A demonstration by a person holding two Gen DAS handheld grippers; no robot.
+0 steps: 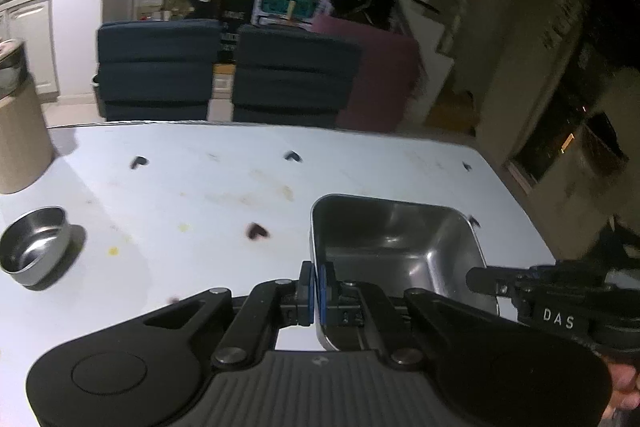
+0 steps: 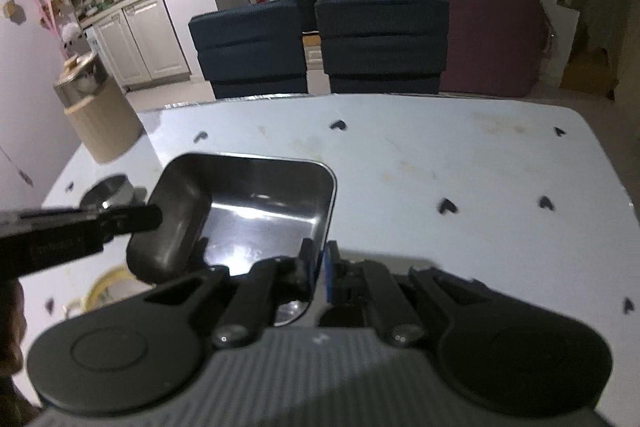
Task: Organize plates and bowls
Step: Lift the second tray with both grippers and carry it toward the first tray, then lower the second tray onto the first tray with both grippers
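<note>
A square steel tray (image 1: pixel 394 251) is held above the white table (image 1: pixel 200 195) by both grippers. My left gripper (image 1: pixel 319 281) is shut on the tray's left rim. My right gripper (image 2: pixel 319 267) is shut on the tray's right rim; the tray (image 2: pixel 248 211) fills the left middle of the right wrist view. A small round steel bowl (image 1: pixel 34 247) sits on the table at the far left; it shows partly behind the left gripper in the right wrist view (image 2: pixel 108 189). A yellow-rimmed plate (image 2: pixel 106 285) lies on the table under the tray, mostly hidden.
A beige cylindrical bin (image 2: pixel 102 119) stands at the table's left edge. Two dark blue chairs (image 2: pixel 320 43) and a mauve seat (image 2: pixel 492 39) stand beyond the far edge. Small dark heart marks (image 2: pixel 447 205) dot the tabletop.
</note>
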